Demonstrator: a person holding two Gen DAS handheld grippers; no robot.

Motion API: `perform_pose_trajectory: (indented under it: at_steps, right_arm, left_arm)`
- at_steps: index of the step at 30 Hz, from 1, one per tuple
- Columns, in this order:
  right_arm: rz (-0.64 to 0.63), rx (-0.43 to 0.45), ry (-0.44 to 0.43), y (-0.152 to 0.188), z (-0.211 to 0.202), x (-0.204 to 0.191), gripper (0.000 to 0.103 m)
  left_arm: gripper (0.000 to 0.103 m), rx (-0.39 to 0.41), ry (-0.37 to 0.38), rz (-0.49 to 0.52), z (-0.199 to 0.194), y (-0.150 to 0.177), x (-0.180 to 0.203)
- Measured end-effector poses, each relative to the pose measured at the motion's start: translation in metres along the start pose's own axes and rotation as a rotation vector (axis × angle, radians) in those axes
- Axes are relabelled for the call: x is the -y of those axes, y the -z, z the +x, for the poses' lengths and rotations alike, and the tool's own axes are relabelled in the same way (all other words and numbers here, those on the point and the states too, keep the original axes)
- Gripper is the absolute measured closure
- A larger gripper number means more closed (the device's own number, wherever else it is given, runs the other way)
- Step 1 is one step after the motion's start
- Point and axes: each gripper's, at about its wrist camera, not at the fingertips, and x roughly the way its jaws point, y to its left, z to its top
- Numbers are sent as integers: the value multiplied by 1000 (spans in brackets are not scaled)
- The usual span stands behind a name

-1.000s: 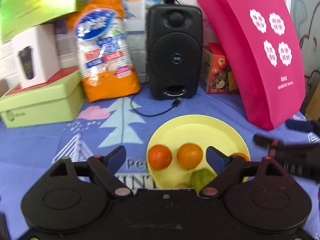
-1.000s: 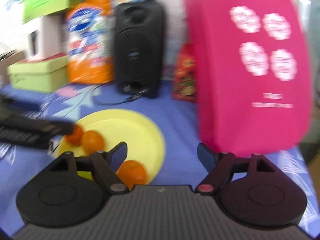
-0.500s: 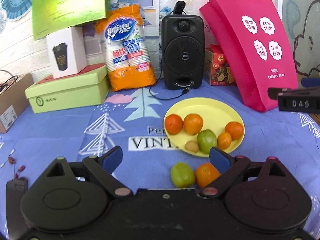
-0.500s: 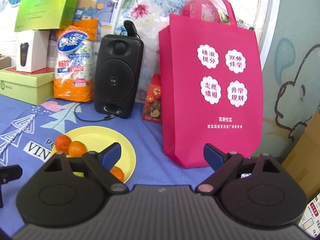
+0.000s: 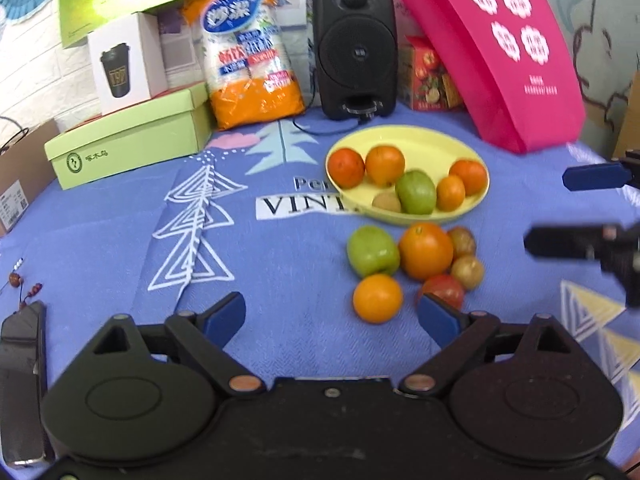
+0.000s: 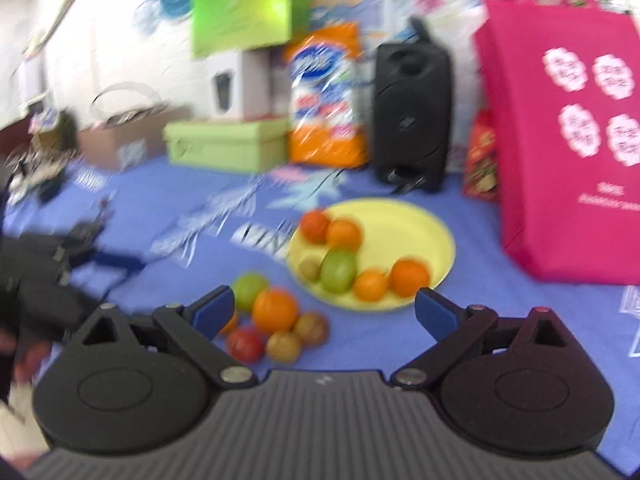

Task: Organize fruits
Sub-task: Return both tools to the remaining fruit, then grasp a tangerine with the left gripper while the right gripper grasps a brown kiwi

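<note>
Left wrist view, both tongs (image 5: 332, 316) (image 6: 325, 307) wide open, empty, speaker (image 5: 354, 44), pink bag (image 5: 500, 52) behind plate (image 5: 408, 134).

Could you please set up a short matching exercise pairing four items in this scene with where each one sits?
Items:
1. kiwi
2. red tomato
3. black speaker
4. white cup box

Places:
A. on the green box
B. on the yellow plate
C. behind the plate, at the back
D. on the cloth, nearest the left gripper

Pairs: 1-B, 2-D, 3-C, 4-A
</note>
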Motion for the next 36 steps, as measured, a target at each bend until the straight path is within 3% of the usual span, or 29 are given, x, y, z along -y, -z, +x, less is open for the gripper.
perform_pose_trajectory:
  at_steps: [5, 9, 11, 15, 20, 27, 32, 36]
  right_arm:
    - [-56, -74, -17, 17, 12, -9, 13]
    - [-91, -122, -19, 25, 24, -10, 40]
    - [-94, -146, -30, 27, 33, -10, 46]
    - [-102, -188, -57, 31, 49, -12, 52]
    - [-91, -190, -64, 29, 64, -16, 53]
    - [-102, -182, -62, 25, 77, -18, 60]
    - [-104, -182, -58, 24, 78, -19, 64]
    - [-113, -182, -58, 24, 77, -24, 76]
  left_arm:
    - [14, -39, 9, 33, 19, 6, 7]
    - [17, -59, 33, 26, 33, 7, 7]
    - [17, -59, 44, 14, 37, 7, 5]
    - [17, -60, 52, 5, 44, 3, 1]
    - [19, -58, 46, 5, 54, -2, 0]
    - [38, -47, 61, 15, 58, -6, 0]
    - [45, -41, 74, 16, 55, -3, 2]
    - [61, -40, 106, 20, 50, -2, 3]
